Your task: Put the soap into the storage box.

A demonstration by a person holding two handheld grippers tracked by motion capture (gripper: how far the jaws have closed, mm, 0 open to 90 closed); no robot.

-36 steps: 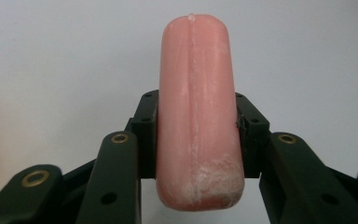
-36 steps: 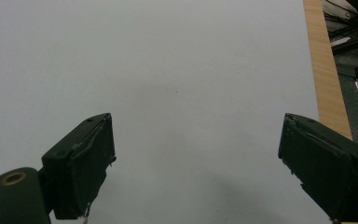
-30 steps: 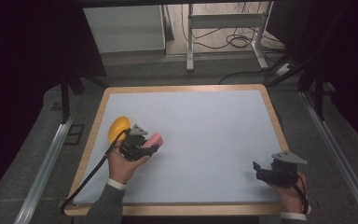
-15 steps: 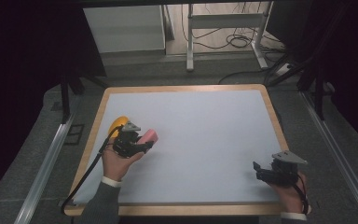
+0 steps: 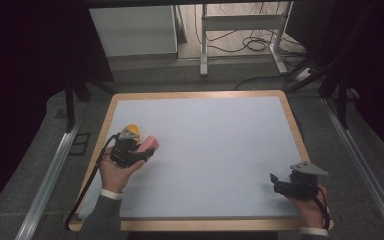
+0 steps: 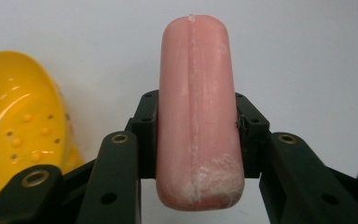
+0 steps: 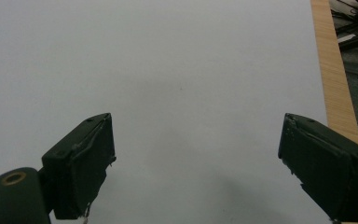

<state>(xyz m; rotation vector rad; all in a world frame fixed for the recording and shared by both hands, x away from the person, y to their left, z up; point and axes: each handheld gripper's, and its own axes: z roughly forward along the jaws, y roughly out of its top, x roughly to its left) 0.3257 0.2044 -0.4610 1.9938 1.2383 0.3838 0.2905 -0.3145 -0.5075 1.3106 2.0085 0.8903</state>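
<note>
The left gripper (image 6: 196, 140) has its jaws clamped on a pink sausage-shaped piece (image 6: 196, 107), which sticks out past their tips; its rear end is cut off by the frame's bottom edge. Beside the left jaw sits a yellow perforated object (image 6: 23, 126), cropped at the frame edge and hard to identify. The right gripper (image 7: 196, 163) has its jaws spread wide, holding nothing above the table (image 7: 191, 60).

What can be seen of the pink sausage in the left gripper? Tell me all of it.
The pink sausage is a smooth, plastic-looking toy cylinder with rounded ends, a lengthwise seam and whitish scuffing near its lower end. The left gripper is shut on its middle, pads pressing both sides, and the far end points past the jaws over the white table.
</note>
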